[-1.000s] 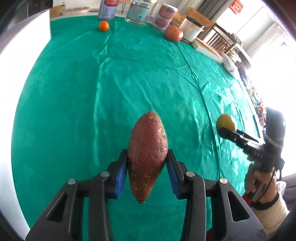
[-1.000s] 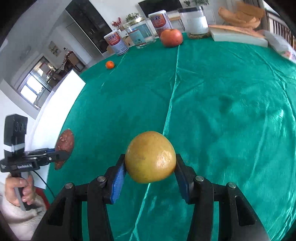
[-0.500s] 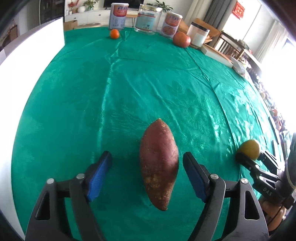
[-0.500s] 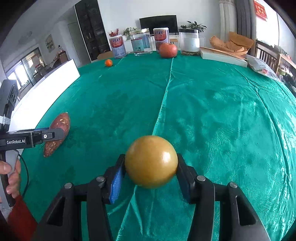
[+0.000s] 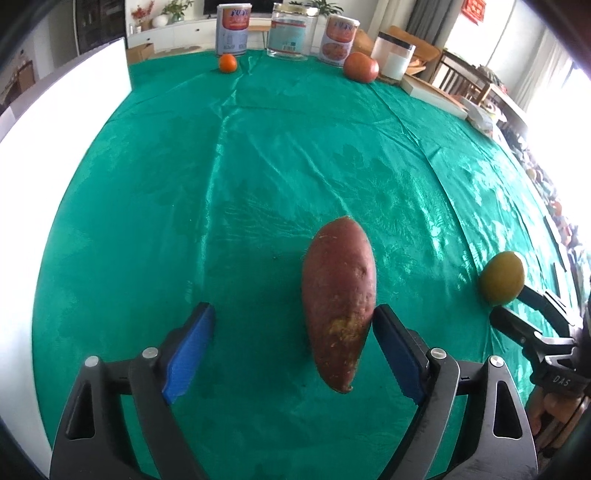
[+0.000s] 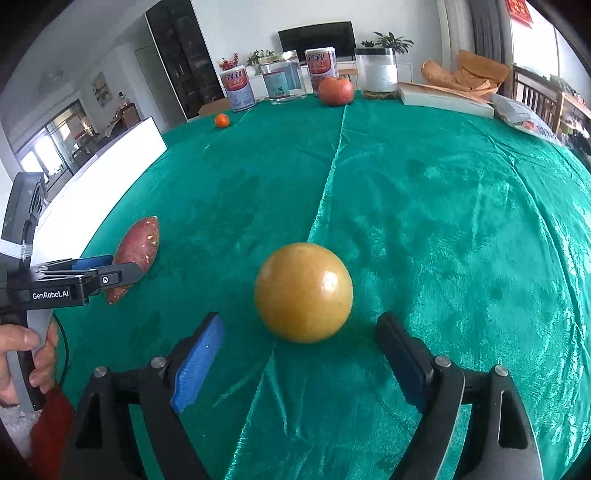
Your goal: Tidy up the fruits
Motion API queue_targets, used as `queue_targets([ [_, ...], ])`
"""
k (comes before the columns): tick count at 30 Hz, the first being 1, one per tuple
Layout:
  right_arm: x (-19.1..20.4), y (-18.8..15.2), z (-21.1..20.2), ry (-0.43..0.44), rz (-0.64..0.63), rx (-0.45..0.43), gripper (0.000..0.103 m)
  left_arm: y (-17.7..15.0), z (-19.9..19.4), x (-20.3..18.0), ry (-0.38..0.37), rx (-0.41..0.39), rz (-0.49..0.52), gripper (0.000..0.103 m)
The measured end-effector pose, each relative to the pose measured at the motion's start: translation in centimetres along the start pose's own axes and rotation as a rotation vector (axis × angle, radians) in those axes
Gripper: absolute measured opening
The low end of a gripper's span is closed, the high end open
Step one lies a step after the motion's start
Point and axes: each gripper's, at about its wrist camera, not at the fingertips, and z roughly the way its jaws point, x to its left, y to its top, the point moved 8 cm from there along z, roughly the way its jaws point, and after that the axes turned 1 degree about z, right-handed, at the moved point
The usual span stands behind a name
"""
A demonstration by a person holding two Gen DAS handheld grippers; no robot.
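Observation:
A reddish-brown sweet potato [image 5: 338, 295] lies on the green tablecloth [image 5: 258, 166] between the fingers of my left gripper [image 5: 291, 332]. Its jaws are opening: the left pad stands well clear, the right pad sits close beside the potato. A round yellow-green fruit [image 6: 303, 291] rests on the cloth between the fingers of my right gripper [image 6: 301, 328], whose jaws are opening too, with both pads apart from it. The right wrist view shows the sweet potato [image 6: 136, 247] and left gripper [image 6: 107, 271] at the left. The left wrist view shows the yellow fruit [image 5: 501, 278] at the right.
At the table's far edge stand two cans [image 5: 233, 27], a glass jar [image 5: 290, 31] and a white-filled jar [image 5: 394, 55], with a small orange [image 5: 227, 62] and a red round fruit [image 5: 361, 66]. A white board [image 5: 55, 122] borders the left side. A book [image 6: 443, 98] lies far right.
Both grippers came down to the cloth and opened. The sweet potato and the yellow fruit, gripped a second ago, now lie released on the table.

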Motion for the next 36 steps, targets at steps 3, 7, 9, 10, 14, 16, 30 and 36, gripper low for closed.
queue_targets([
  [3, -0.1, 1.3, -0.6, 0.011, -0.007, 0.045, 0.084, 0.4, -0.5, -0.2, -0.025, 0.007, 0.004, 0.086],
  [7, 0.6, 2.0, 0.1, -0.006, -0.087, 0.138, 0.084, 0.3, 0.1, -1.6, -0.015, 0.044, 0.069, 0.075],
  [9, 0.7, 1.9, 0.9, -0.031, -0.122, 0.169, 0.081, 0.0, 0.7, -1.9, 0.014, 0.059, 0.091, 0.064],
  [10, 0.6, 1.8, 1.2, -0.04, -0.127, 0.182, 0.07, 0.1, 0.7, -2.0, 0.033, 0.048, 0.106, 0.053],
  [14, 0.1, 1.8, 1.3, -0.033, -0.074, 0.191, 0.05, 0.1, 0.2, -2.2, 0.005, 0.04, 0.099, 0.041],
  [16, 0.6, 2.0, 0.5, -0.027, -0.076, 0.17, 0.05, 0.0, -1.2, -1.9, -0.036, 0.018, 0.07, 0.041],
  [30, 30.4, 10.5, -2.6, 0.398, -0.4, 0.09, 0.05, 4.1, -22.3, 16.6, -0.173, -0.289, -0.317, 0.041],
  [36, 44.4, 9.1, 2.2, 0.445, -0.616, 0.177, 0.051, 3.6, -18.7, 30.4, 0.015, -0.17, -0.515, 0.041],
])
